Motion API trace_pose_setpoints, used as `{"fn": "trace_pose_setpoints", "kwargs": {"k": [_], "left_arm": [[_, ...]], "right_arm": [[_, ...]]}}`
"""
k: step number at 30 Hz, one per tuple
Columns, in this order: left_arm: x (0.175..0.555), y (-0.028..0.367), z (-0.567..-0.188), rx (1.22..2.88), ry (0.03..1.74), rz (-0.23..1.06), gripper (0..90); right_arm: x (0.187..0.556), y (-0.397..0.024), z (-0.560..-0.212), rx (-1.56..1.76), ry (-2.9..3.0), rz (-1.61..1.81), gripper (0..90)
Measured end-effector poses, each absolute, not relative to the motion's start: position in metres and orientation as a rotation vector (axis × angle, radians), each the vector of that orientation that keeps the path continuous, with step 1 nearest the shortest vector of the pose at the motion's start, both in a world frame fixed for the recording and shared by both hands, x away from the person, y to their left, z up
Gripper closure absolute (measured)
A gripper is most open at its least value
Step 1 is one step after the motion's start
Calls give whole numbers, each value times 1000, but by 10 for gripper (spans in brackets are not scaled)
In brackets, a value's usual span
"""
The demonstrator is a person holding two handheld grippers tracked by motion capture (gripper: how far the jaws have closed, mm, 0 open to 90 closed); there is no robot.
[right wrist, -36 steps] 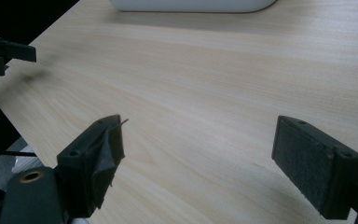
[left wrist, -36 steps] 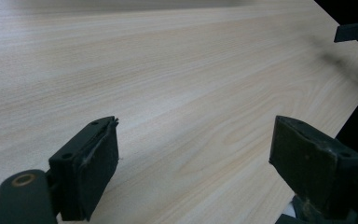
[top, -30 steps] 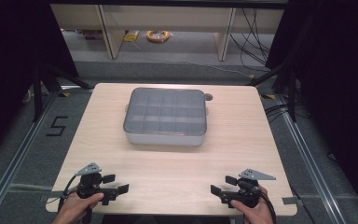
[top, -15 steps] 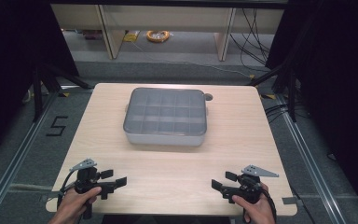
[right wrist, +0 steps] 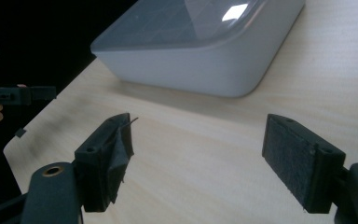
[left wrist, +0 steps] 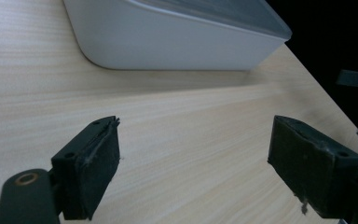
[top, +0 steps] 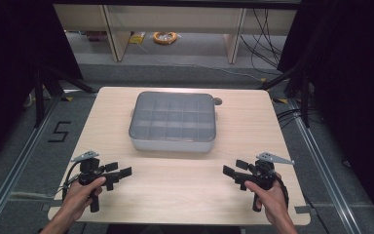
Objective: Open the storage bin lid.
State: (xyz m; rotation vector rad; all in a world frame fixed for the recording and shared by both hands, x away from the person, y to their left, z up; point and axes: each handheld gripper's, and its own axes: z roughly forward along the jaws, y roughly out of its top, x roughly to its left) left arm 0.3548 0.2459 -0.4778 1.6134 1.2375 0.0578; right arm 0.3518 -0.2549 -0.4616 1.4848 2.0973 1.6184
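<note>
Nearest to me, both hands at the front edge of the table [top: 175, 195]. My left gripper [top: 121, 174] sits over the front-left part of the tabletop, jaws spread wide w/ nothing between them; in the left gripper view I see bare wood between the two black pads [left wrist: 98, 172]. My right gripper [top: 234, 169] is over the front-right part, jaws also apart and empty, though they've just been closing a bit; in the right gripper view there's only tabletop between the pads [right wrist: 298, 163]. Both grippers point inward, toward each other and slightly fwd. Further out, approx mid-table and toward the far side, is the grey compartment box [top: 173, 122], lid on, flat on the wood, well apart from both grippers. Beyond the table: floor, shelving legs, a coil of orange cable [top: 165, 37].
</note>
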Motion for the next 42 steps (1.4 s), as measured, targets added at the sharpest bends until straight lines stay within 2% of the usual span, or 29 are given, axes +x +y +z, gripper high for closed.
{"fn": "trace_pose_setpoints", "kwargs": {"k": [8, 17, 25, 26, 33, 40, 42], "left_arm": [[386, 250, -464, 1591, 1266, 89, 158], [443, 254, -445, 1532, 1302, 98, 161], [478, 253, -441, 1505, 1360, 106, 173], [485, 251, -442, 1512, 1365, 87, 173], [513, 246, -446, 1522, 1404, 80, 173], [532, 241, -448, 1551, 1433, 85, 183], [536, 240, -450, 1555, 1438, 79, 189]], "right_arm": [[390, -253, -446, 1482, 2089, 1674, 258], [434, -246, -438, 1495, 2052, 1672, 261], [475, -248, -433, 1541, 2035, 1685, 317], [490, -250, -436, 1573, 2034, 1676, 321], [518, -246, -449, 1685, 2026, 1669, 340], [531, -238, -458, 1771, 2022, 1671, 384], [535, -239, -461, 1708, 2032, 1666, 386]]}}
